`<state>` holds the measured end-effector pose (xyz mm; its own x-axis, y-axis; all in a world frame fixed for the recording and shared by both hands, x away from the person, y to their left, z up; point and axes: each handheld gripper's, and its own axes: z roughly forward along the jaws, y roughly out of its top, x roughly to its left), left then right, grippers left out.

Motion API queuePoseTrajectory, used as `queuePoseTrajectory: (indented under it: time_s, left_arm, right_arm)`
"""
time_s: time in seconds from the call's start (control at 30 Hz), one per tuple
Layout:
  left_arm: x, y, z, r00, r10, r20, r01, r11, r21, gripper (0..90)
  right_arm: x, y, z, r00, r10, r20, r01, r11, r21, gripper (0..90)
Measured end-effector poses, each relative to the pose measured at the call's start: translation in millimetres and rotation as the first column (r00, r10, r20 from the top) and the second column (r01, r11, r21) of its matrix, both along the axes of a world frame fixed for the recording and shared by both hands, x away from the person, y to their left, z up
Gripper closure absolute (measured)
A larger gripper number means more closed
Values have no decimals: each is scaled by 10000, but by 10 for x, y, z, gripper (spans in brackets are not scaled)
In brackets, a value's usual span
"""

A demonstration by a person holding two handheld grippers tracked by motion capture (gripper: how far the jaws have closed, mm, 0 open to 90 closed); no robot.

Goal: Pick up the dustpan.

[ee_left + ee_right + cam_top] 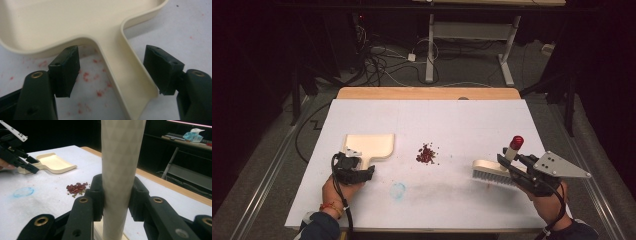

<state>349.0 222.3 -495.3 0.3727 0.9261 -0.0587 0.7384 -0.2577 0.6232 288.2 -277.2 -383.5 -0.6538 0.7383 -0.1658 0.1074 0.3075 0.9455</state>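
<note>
A cream dustpan (371, 144) lies flat on the white table, left of centre. My left gripper (360, 169) is open, and its jaws straddle the dustpan's handle (120, 67) with a gap on the left side. A small pile of red beans (426, 154) sits mid-table. At the right, a cream brush (488, 169) with grey bristles rests on the table, bristles down. My right gripper (511, 166) is shut on the brush's pale, red-tipped handle (120, 165). The right gripper view also takes in the beans (77, 187) and the dustpan (55, 163) farther off.
A faint blue ring mark (398, 190) is on the table near the front edge. Red specks dot the surface under the dustpan handle. The wooden far edge (427, 93) of the table borders a floor with cables and desk legs beyond.
</note>
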Motion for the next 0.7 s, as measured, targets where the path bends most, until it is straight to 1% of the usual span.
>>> queuePoseTrajectory:
  time_s: [0.03, 0.1, 0.13, 0.2, 0.23, 0.27, 0.3, 0.33, 0.4, 0.43, 0.5, 0.53, 0.6, 0.7]
  left_arm:
    - [22, -10, -4, 9999, -61, 88, 61, 10000, 12, 346]
    - [45, -18, -1, 9994, -236, 241, 236, 9997, -5, 480]
    - [54, -18, -1, 9992, -281, 273, 280, 9996, 21, 480]
    - [70, -10, -5, 9987, -376, 353, 377, 9993, -16, 568]
    - [77, -5, -7, 9979, -525, 375, 524, 9986, 32, 587]
    - [91, -4, -6, 9973, -628, 381, 626, 9980, 54, 587]
    - [107, -2, -4, 9971, -656, 379, 655, 9978, 16, 631]
    - [122, 5, -1, 9966, -751, 344, 751, 9972, 8, 631]
    - [143, 11, 0, 9968, -720, 340, 724, 9973, -96, 633]
    - [147, 13, -1, 9968, -711, 373, 715, 9974, -115, 634]
    - [149, 21, -5, 9953, -809, 525, 813, 9967, -63, 634]
    - [152, 34, -11, 9941, -893, 615, 902, 9959, -114, 635]
    - [164, 59, -11, 9934, -963, 625, 977, 9950, -199, 635]
    - [171, 63, 27, 9913, -1039, 802, 1046, 9945, -41, 636]
  right_arm:
    - [0, 1, -2, 10000, -12, -32, 12, 10000, 4, 696]
    - [4, 4, -9, 10000, 2, -64, -2, 10000, 1, 696]
    - [4, 4, -9, 10000, 2, -64, -2, 10000, 1, 696]
    - [14, 3, -19, 9999, -8, -128, 8, 10000, -18, 695]
    - [20, 2, -23, 9999, 12, -141, -12, 10000, -4, 695]
    - [20, 2, -23, 9999, 12, -141, -12, 10000, -4, 695]
    - [29, -1, -30, 9997, -37, -224, 38, 10000, 30, 695]
    - [29, -1, -30, 9997, -37, -224, 38, 10000, 30, 695]
    - [40, -6, -38, 9997, -65, -243, 66, 10000, 5, 696]
    - [47, -5, -43, 9995, -48, -312, 49, 10000, 25, 696]
    - [48, -3, -42, 9995, -53, -326, 54, 10000, 34, 696]
    - [51, 5, -36, 9996, -90, -279, 89, 10000, -36, 696]
    - [55, 11, -34, 9997, -82, -241, 81, 10000, -47, 696]
    - [57, 18, -39, 9996, -97, -280, 95, 9999, -48, 696]
